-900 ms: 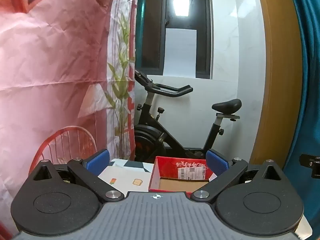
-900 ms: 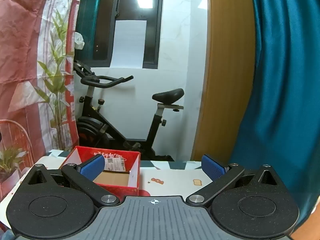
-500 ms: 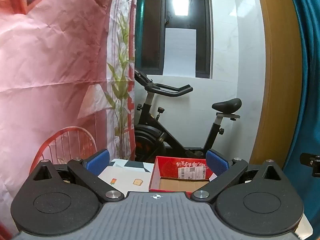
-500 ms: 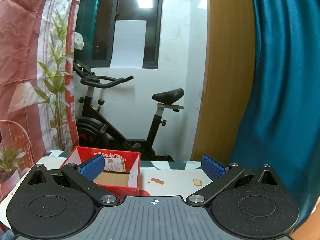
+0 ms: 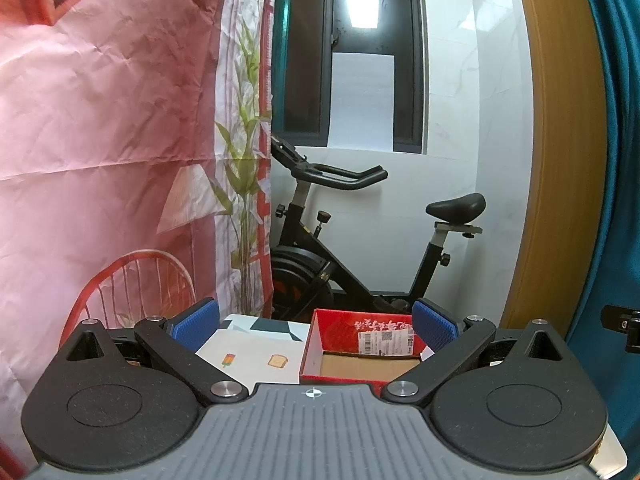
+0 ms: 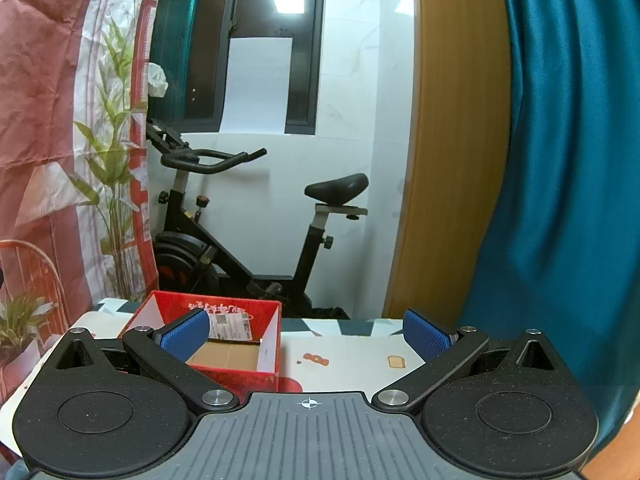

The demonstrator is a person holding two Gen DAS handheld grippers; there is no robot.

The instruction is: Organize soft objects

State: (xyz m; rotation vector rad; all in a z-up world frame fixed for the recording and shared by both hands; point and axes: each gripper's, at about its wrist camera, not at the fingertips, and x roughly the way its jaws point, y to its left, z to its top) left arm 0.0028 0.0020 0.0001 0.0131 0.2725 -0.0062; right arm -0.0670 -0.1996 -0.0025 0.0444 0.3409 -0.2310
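Your left gripper (image 5: 316,322) has its jaws spread wide with nothing between the blue pads (image 5: 434,326); your right gripper (image 6: 306,332) stands the same, pads apart and empty. Both hang above the near edge of a white table (image 5: 256,354) printed with small food pictures.

No soft object shows in either view, so you cannot tell from here where the things to be sorted lie.

On the table just ahead sits a red box (image 6: 240,372), open at the top. Its walls are red outside and white on one inner side, with a shipping label (image 6: 234,324) stuck on the far inner wall and a bare brown cardboard floor. As far as its floor can be seen, nothing lies in it. In your left view the box (image 5: 344,378) lies toward the right pad; in your right view the left pad covers part of its opening.

Beyond the table stands a black exercise bike (image 5: 348,240) against a white wall. A creased pink backdrop (image 5: 100,140) with printed plants hangs on the left, a teal curtain (image 6: 560,160) on the right beside a wooden door frame (image 6: 452,140), and a dark window (image 5: 352,52) above.
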